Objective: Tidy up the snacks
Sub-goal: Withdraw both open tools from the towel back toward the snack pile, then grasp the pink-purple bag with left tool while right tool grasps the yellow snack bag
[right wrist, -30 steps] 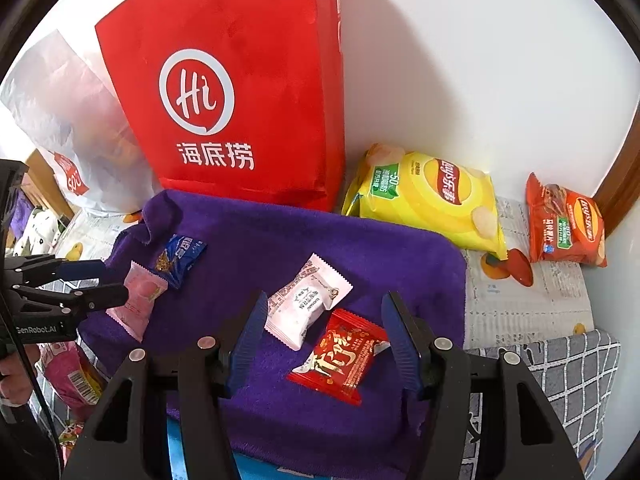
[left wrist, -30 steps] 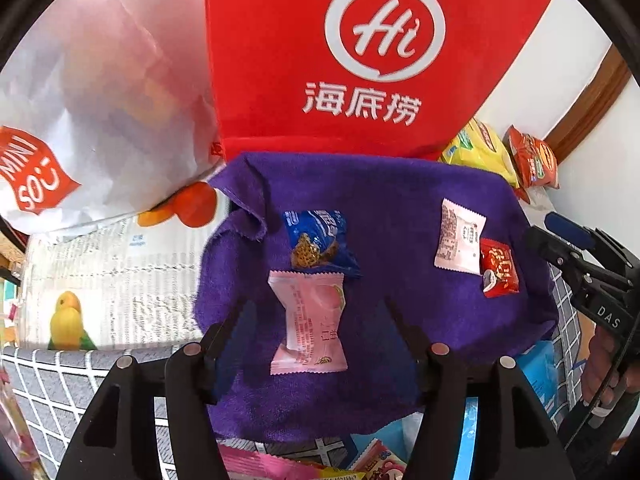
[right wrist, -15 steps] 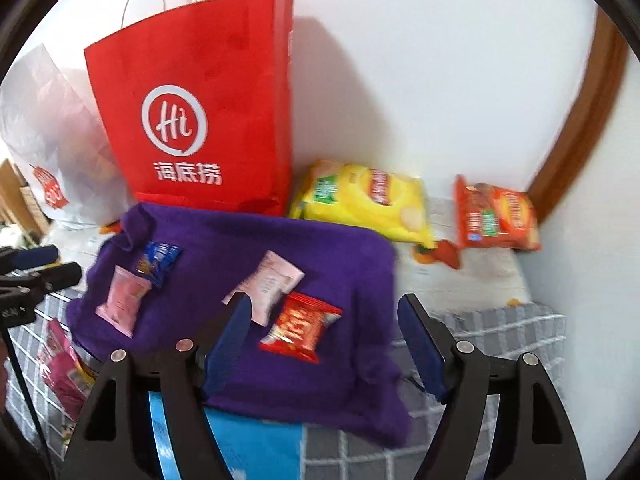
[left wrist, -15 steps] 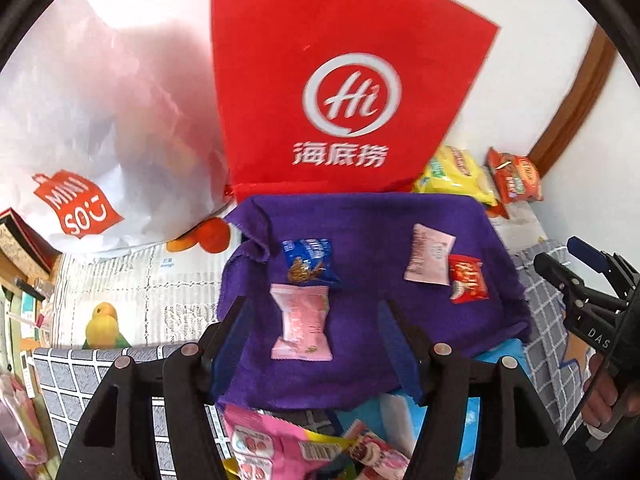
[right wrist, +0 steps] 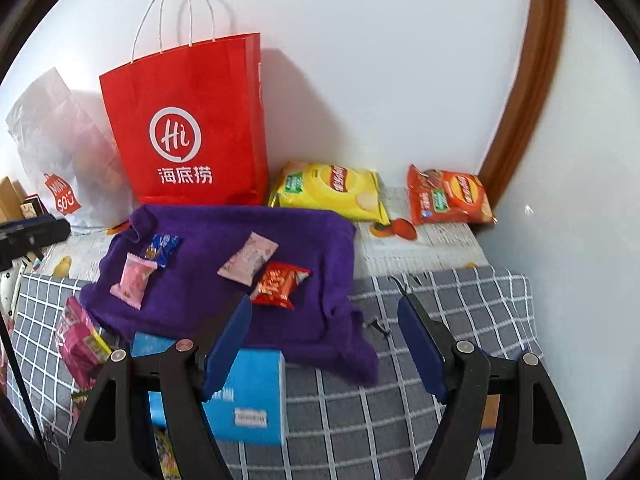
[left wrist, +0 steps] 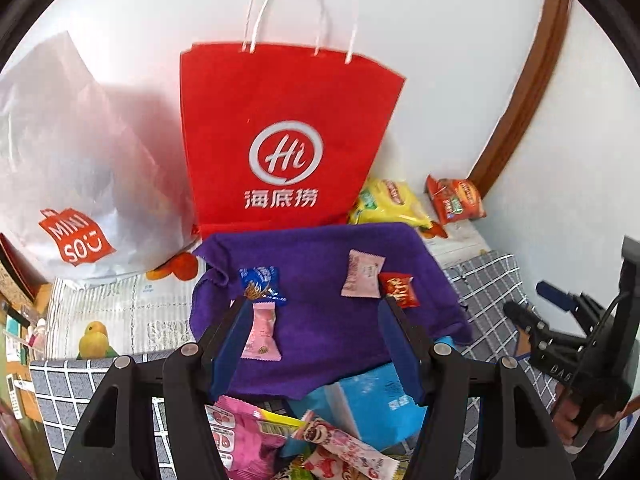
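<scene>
Through my left wrist camera, my left gripper (left wrist: 316, 328) hangs with fingers spread apart, empty, over the near edge of the purple cloth (left wrist: 320, 320); the pink snack (left wrist: 262, 332) lies on that cloth by my left finger.

Through the right, my right gripper (right wrist: 324, 324) is likewise spread and empty, off the cloth's near right corner. The red snack (right wrist: 278, 283) lies on the cloth; I'd descend squarely, straddling one packet only.

Four small sealed snacks lie flat on a purple cloth (right wrist: 224, 280): a blue packet (right wrist: 162, 249) touching a pink one (right wrist: 134, 280) at left, a pale pink packet (right wrist: 248, 258) beside a red one (right wrist: 280, 284) at right. Yellow (right wrist: 332, 192) and orange chip bags (right wrist: 448, 196) lie against the wall behind.
</scene>
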`<state>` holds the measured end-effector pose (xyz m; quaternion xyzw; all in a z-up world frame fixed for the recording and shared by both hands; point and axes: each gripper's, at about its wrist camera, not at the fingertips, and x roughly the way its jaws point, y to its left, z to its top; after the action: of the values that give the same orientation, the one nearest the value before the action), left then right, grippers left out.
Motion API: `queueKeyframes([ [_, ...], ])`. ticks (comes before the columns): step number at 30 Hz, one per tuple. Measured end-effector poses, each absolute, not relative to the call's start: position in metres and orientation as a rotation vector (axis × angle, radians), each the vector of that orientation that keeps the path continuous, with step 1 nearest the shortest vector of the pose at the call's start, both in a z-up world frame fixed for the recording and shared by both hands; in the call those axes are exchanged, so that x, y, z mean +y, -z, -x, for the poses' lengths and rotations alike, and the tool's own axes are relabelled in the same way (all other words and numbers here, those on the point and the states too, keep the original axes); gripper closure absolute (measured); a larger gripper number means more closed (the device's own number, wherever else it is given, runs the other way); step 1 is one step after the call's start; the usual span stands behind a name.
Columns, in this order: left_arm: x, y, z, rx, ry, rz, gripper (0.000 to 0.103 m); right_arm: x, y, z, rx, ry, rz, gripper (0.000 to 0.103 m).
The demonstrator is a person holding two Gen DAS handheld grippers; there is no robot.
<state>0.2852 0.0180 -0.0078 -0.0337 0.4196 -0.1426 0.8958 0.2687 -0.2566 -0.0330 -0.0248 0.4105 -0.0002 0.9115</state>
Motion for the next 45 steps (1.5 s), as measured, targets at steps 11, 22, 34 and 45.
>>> queueKeyframes([
  [11, 0.014, -0.003, -0.249, 0.862, 0.306, 0.052, 0.040, -0.264, 0.037, -0.229, 0.867, -0.032, -0.015, 0.028],
  [22, 0.017, 0.010, -0.202, 0.890, 0.268, 0.024, 0.040, -0.258, 0.040, -0.195, 0.849, -0.120, -0.058, 0.028],
  [34, 0.052, 0.040, -0.166, 0.943, 0.196, 0.081, 0.040, -0.248, 0.052, -0.173, 0.857, -0.134, -0.062, 0.029],
  [45, 0.099, 0.074, -0.152, 1.003, 0.113, 0.171, 0.040, -0.224, 0.081, -0.165, 0.906, -0.209, -0.061, 0.034],
])
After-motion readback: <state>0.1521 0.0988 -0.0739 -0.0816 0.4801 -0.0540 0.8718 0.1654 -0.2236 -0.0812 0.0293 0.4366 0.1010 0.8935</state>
